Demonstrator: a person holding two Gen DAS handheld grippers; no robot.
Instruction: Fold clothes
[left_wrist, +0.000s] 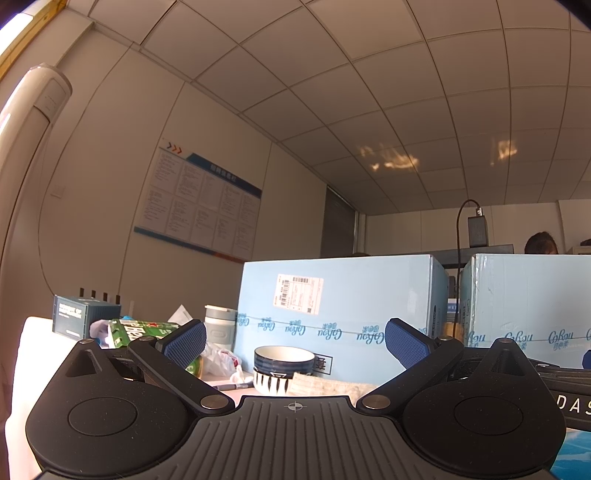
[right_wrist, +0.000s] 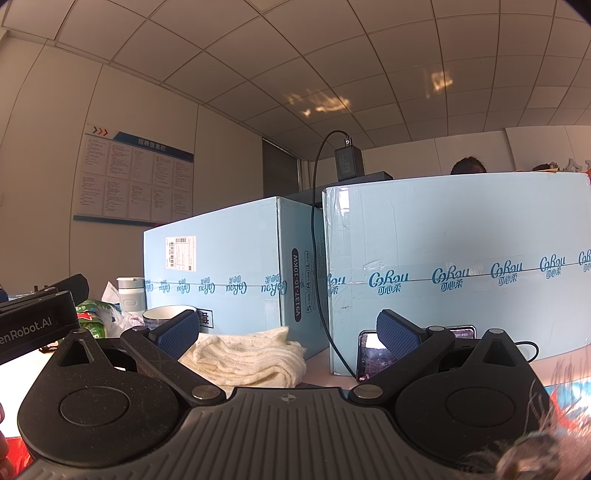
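Observation:
A cream knitted garment (right_wrist: 247, 358) lies bunched on the table in front of the pale blue boxes. My right gripper (right_wrist: 288, 338) hovers just short of it, open, with nothing between its blue pads (right_wrist: 177, 336). In the left wrist view only a flat strip of the same cream knit (left_wrist: 328, 386) shows, beyond my left gripper (left_wrist: 295, 343). That gripper is open too and holds nothing. The left gripper's black body (right_wrist: 37, 317) sits at the left edge of the right wrist view. Both cameras tilt up toward the ceiling.
Two pale blue cardboard boxes (right_wrist: 229, 266) (right_wrist: 461, 266) wall off the back of the table. Stacked bowls (left_wrist: 282, 369), a grey cup (left_wrist: 219, 326), a green packet (left_wrist: 147, 330) and plastic bags crowd the left. A phone (right_wrist: 369, 354) leans on the right box, with a black cable (right_wrist: 317, 258). A person's head (right_wrist: 467, 166) shows behind.

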